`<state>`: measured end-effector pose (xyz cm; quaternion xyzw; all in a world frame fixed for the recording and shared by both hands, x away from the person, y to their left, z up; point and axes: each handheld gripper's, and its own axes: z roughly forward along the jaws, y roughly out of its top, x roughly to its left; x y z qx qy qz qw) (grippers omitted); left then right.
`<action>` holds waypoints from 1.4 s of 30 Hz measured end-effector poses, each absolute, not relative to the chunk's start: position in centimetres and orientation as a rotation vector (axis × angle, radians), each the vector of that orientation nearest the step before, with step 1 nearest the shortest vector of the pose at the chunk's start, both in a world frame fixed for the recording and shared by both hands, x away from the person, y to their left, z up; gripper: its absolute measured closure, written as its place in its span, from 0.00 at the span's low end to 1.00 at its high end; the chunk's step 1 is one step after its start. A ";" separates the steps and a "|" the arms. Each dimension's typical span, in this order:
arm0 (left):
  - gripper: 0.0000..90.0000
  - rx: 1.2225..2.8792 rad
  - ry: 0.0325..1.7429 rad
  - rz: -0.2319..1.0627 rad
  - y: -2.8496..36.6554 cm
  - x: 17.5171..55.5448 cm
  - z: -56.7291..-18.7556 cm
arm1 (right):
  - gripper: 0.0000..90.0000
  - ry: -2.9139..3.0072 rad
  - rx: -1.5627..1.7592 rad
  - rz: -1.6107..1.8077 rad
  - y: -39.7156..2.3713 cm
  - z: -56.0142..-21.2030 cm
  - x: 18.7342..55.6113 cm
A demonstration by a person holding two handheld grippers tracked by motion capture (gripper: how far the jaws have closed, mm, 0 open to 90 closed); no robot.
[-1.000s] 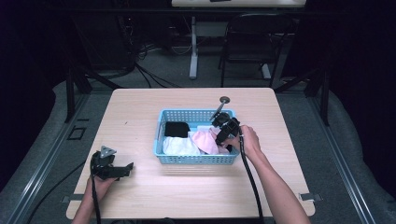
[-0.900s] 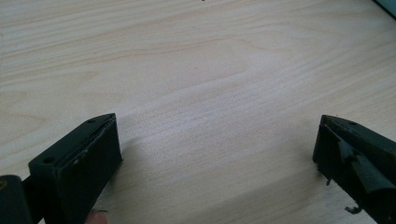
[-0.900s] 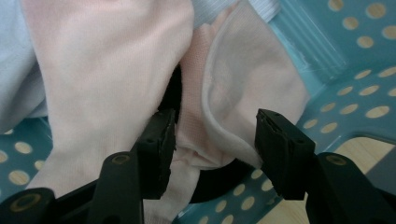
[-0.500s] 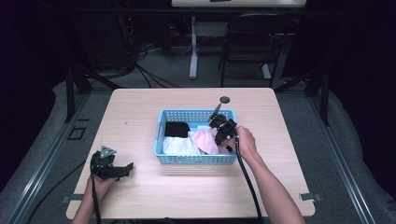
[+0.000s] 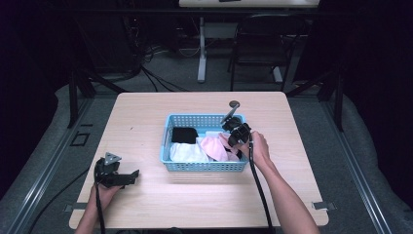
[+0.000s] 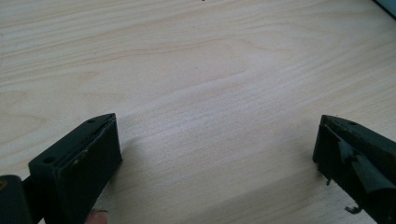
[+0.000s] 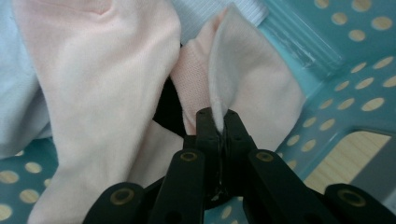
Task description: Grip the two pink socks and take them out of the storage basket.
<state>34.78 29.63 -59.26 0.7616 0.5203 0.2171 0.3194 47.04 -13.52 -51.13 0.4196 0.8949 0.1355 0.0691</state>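
Right gripper view: right hand-held gripper just closed, pinching pink cloth edge (inside blue basket).

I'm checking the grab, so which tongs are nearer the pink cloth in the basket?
Right. The right tongs have just closed on an edge of the pink cloth inside the blue basket. The left tongs rest open on the table, left of the basket.

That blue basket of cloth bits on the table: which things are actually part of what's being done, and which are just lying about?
In use:
- pink cloth, pinched by the right tongs, whose jaws have just been closing
- blue basket holding it

Lying about:
- white cloth and black cloth in the basket
- left tongs, open over bare table
- small dark round thing behind the basket
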 end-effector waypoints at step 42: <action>0.01 2.002 1.368 0.571 29.6 34.8 -59.3 | 0.97 2.626 1.236 0.676 -15.5 -41.6 44.7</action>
